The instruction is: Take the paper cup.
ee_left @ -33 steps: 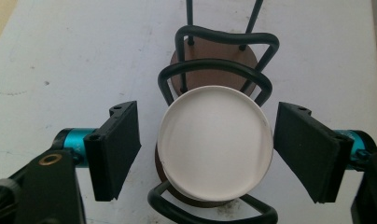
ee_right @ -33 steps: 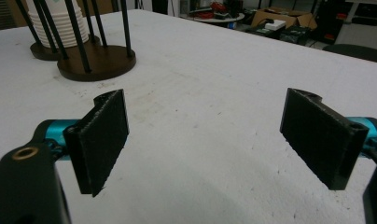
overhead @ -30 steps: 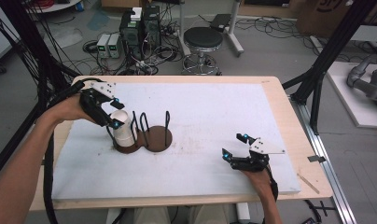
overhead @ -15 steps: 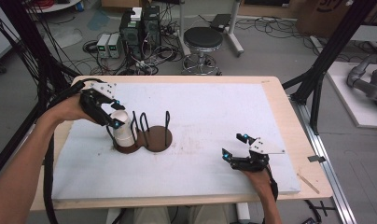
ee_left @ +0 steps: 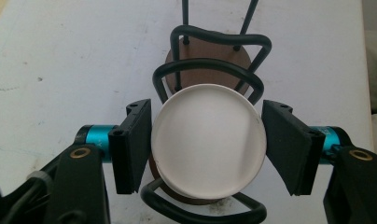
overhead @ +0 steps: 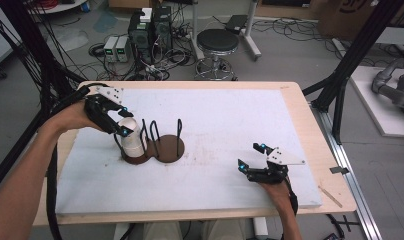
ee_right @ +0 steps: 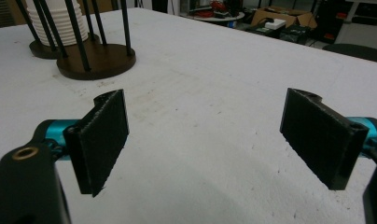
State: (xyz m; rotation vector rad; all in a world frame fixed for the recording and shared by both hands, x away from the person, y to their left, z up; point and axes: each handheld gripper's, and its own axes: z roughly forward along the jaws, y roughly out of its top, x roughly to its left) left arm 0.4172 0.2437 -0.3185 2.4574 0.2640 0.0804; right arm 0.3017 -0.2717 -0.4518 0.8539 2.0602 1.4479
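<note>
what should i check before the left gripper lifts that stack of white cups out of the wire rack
1. Left gripper jaws around the stack of white cups: ok; they have just been closing.
2. Both pads pressing on the cups: cannot tell; the right-hand pad looks barely off the rim.
3. Wire rack loops clear of the stack's way up: ok.
4. Rack base flat on the table: ok.
5. Right gripper open and well away: ok.

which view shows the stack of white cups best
The left gripper view: it looks straight down on the stack of white cups in its wire rack, the left gripper closed on it. The high view shows the stack small, from the side. The right gripper view catches its ribbed side behind bars.
</note>
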